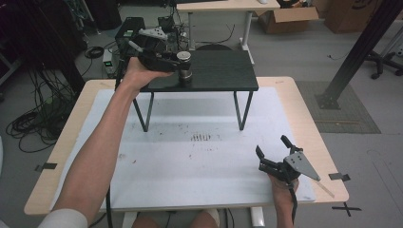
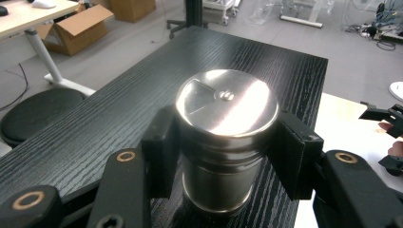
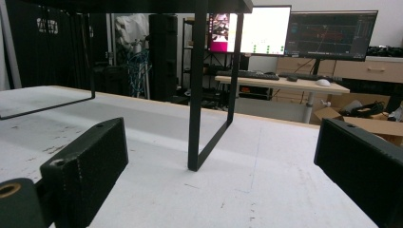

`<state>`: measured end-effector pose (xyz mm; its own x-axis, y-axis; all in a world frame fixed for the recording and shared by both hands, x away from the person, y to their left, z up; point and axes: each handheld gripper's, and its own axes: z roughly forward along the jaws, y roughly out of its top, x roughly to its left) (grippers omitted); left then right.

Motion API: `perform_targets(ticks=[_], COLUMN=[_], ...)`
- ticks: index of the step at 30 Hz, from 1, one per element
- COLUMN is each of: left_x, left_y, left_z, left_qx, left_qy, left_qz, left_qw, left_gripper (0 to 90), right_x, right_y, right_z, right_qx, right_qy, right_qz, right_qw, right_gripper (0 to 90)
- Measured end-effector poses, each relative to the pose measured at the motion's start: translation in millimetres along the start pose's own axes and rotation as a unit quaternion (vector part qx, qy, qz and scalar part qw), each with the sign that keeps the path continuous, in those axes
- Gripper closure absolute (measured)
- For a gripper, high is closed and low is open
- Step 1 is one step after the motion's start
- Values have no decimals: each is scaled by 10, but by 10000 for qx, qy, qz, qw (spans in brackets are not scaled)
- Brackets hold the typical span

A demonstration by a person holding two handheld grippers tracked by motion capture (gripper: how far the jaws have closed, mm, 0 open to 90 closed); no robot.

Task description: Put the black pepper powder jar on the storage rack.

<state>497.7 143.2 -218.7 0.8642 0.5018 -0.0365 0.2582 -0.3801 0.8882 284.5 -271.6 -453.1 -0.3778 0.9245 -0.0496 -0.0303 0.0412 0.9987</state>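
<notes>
A shiny steel canister [image 1: 184,66] [image 2: 225,137] with a flat lid stands upright on a small black raised shelf [image 1: 218,71] [image 2: 119,109], near its left end. My left gripper [image 1: 177,64] [image 2: 223,156] is shut on the canister, one black pad pressed on each side of it. The left hand reaches in from the shelf's left. My right gripper [image 1: 272,147] [image 3: 221,175] rests open low over the white mat near the table's front right, with nothing between its jaws. It faces the shelf's right leg [image 3: 197,95].
The shelf stands on thin black legs [image 1: 242,111] on a white mat [image 1: 190,161] that covers a wooden table [image 1: 313,128]. Beyond the table are cables, a round stool [image 2: 35,111], a desk and cardboard boxes [image 1: 287,16]. Monitors [image 3: 328,33] stand on a far desk.
</notes>
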Motion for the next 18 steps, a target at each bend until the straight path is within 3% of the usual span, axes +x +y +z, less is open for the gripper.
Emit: perform_targets(ticks=[18], left_x=[-1], left_y=[-9], left_z=[0], left_qx=[-30], left_qy=[22], left_qz=[-11], left_qw=[10000], left_gripper=[488], right_x=[0], right_y=[0], right_z=[1], right_qx=[3], right_qy=[10], right_qz=[-4], right_qw=[10000], right_gripper=[38])
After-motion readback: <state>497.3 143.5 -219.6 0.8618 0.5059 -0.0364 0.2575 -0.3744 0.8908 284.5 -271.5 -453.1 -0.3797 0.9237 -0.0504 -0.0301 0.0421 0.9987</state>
